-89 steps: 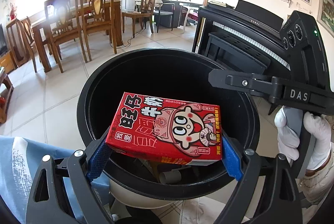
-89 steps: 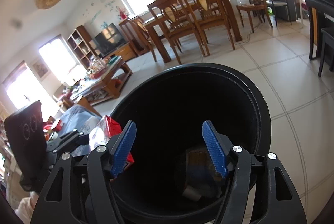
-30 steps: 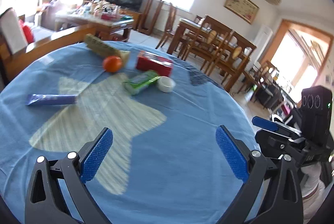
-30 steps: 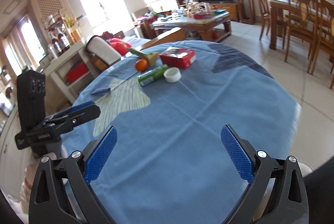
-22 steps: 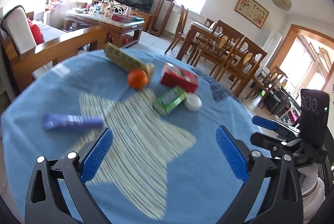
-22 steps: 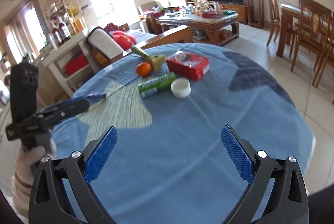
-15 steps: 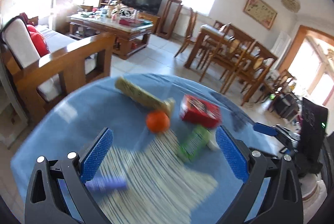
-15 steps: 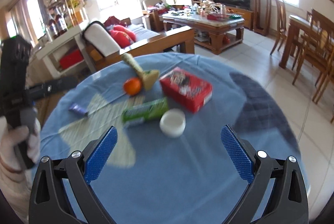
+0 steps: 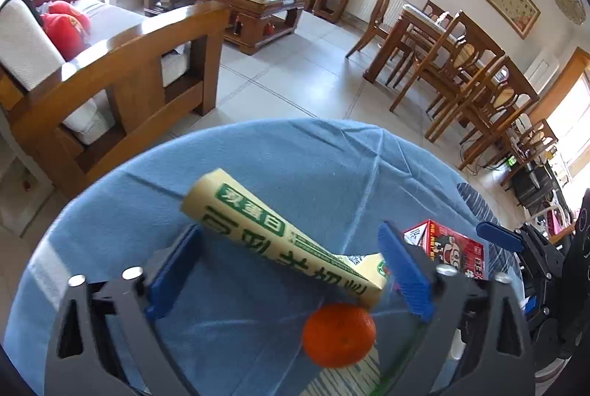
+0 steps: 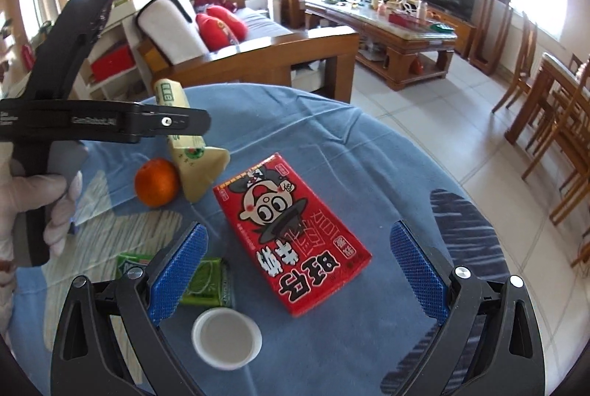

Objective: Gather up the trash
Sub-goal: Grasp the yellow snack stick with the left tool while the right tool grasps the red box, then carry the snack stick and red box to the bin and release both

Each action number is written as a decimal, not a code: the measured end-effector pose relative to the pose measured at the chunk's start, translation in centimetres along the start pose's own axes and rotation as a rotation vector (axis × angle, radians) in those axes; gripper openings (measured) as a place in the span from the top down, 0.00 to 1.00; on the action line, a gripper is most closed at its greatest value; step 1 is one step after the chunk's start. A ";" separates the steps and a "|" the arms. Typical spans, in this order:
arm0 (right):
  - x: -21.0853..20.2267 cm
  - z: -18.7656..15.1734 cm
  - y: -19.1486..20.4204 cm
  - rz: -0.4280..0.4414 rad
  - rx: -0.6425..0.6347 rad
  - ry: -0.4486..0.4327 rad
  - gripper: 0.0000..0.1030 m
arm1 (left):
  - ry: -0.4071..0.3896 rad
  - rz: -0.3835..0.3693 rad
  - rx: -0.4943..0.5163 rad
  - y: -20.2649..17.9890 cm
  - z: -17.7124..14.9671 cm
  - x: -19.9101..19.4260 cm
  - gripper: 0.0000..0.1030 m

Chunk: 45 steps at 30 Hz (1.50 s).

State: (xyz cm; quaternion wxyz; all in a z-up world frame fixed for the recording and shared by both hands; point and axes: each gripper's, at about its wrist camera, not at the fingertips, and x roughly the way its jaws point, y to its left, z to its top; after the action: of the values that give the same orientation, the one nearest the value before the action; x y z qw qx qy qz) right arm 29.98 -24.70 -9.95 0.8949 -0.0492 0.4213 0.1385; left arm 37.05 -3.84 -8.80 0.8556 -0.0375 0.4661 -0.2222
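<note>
Blue cloth [image 10: 332, 138] covers our round table. Our left gripper [image 9: 291, 270], jaws apart, straddles a cream carton [image 9: 280, 233] beside an orange [image 9: 339, 335]. Our right gripper [image 10: 298, 270], jaws apart, hovers over a red box [image 10: 291, 237], near a white cup [image 10: 226, 337].

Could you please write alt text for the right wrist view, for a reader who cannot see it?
The right gripper, jaws open, hovers over a red milk carton lying flat on a blue tablecloth. A white cup, green packet, orange and cream carton lie left; the left gripper reaches above them.
</note>
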 end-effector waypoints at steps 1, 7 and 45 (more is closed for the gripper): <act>0.3 0.0 0.1 0.008 -0.006 0.005 0.06 | -0.005 -0.010 0.013 -0.1 0.0 -0.1 0.32; 1.5 -0.4 -0.2 0.062 0.064 0.026 0.36 | -0.014 0.002 0.086 -0.7 -0.6 0.0 0.66; -38.7 -38.2 -9.5 -0.368 0.680 -0.283 0.49 | -0.091 -0.684 0.632 -36.1 -22.5 -13.5 0.85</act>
State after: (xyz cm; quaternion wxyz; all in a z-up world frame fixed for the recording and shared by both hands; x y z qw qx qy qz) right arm -19.05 -49.61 -5.00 0.9191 0.1946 0.3001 -0.1655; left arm -0.03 -27.45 -1.13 0.7221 0.0637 0.2982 -0.6209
